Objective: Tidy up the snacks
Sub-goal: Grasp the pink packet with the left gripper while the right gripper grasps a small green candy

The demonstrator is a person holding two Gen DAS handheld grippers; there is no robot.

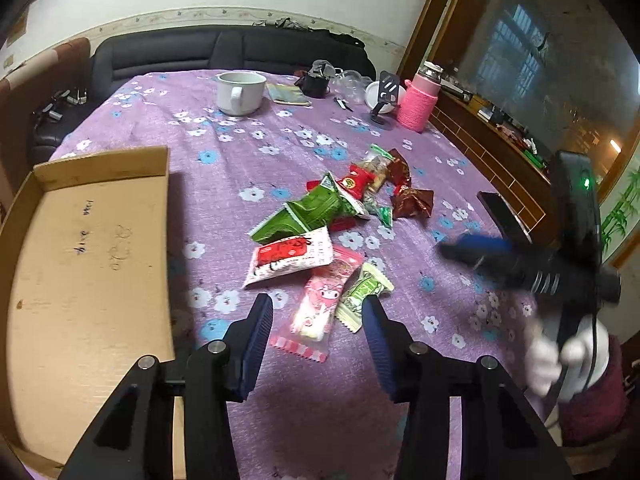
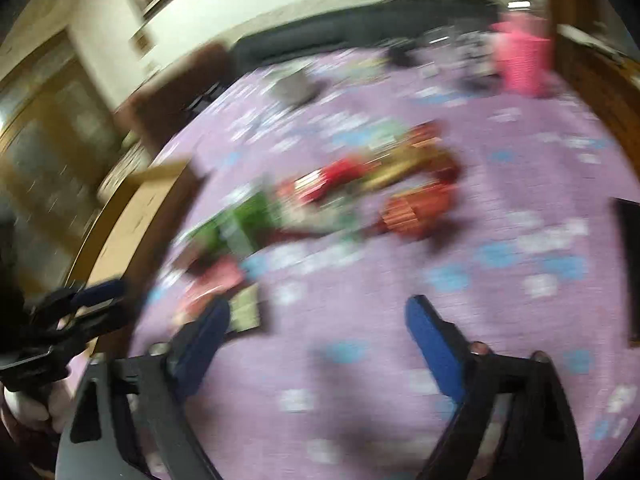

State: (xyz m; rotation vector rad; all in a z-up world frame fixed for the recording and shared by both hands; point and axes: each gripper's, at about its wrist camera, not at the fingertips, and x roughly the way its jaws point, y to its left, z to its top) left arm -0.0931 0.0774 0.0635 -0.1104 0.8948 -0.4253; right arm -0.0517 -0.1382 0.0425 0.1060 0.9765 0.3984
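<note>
A pile of snack packets lies on the purple flowered tablecloth: green, red, brown and pink wrappers. My left gripper is open and empty, just above a pink packet and a green-white packet at the pile's near end. An open cardboard box sits to the left. My right gripper is open and empty above the cloth, right of the pile; its view is blurred. It also shows in the left wrist view, at the right.
At the table's far end stand a white mug, a pink bottle, a white bowl and small dark items. A dark phone lies at the right edge. A dark sofa runs behind the table.
</note>
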